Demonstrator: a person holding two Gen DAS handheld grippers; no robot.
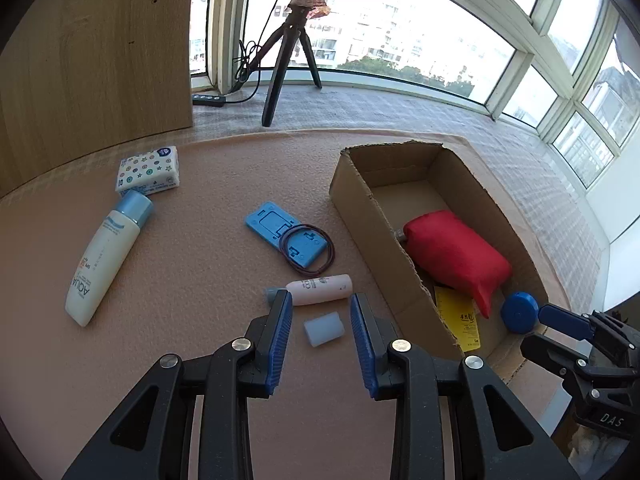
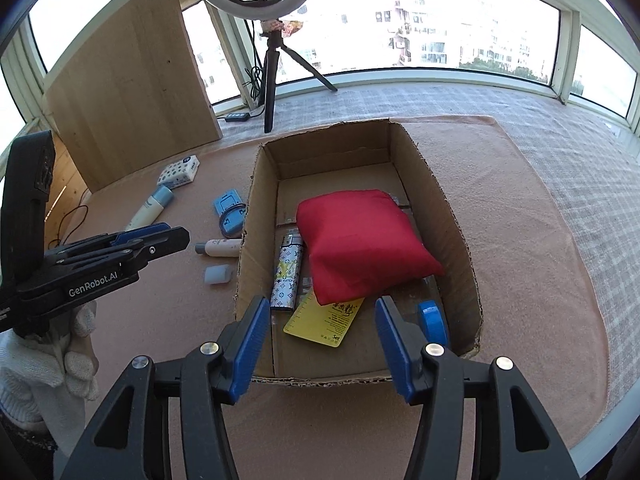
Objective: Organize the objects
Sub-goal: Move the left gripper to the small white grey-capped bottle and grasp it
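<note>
Low at centre of the left wrist view, a small translucent white cap lies on the tabletop, long axis roughly left-right, between the left gripper's parted, empty jaws. Right gripper hangs open, empty, over the cardboard box.

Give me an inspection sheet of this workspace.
Surface: pink mat, uncluttered near its front edge.
Job's things: cardboard box holds red pouch, yellow card, blue disc, patterned lighter.
Clutter: loose on mat: sunscreen bottle, tissue pack, blue holder, small pink bottle, white cap.
Grippers: left gripper and right gripper, jaws open, empty.
Cables: black lead by tripod.
Surroundings: windows, wooden panel.
</note>
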